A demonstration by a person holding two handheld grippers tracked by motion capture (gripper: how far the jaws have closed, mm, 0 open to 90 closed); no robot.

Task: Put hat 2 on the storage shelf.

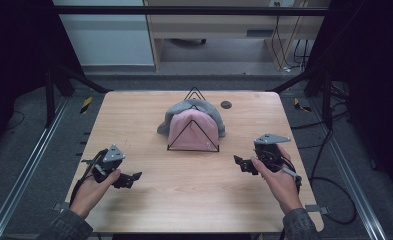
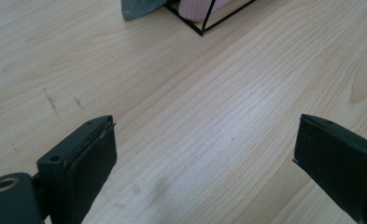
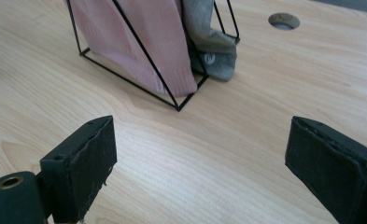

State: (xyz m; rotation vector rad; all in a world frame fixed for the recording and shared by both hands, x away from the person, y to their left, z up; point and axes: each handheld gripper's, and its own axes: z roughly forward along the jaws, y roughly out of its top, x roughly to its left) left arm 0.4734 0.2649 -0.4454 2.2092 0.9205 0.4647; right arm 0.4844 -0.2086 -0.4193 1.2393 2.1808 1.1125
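Pink beanie (image 1: 194,131) and grey beanie (image 1: 194,106) drape a thin wire rack (image 1: 193,149) ahead of both released, empty fingers; the light rack could tip if a beanie is tugged sideways.

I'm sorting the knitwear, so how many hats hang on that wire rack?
2. A pink hat hangs at the front of the wire rack, facing the person; a grey hat hangs right behind it, sticking out around its edges. Another could be hidden behind them.
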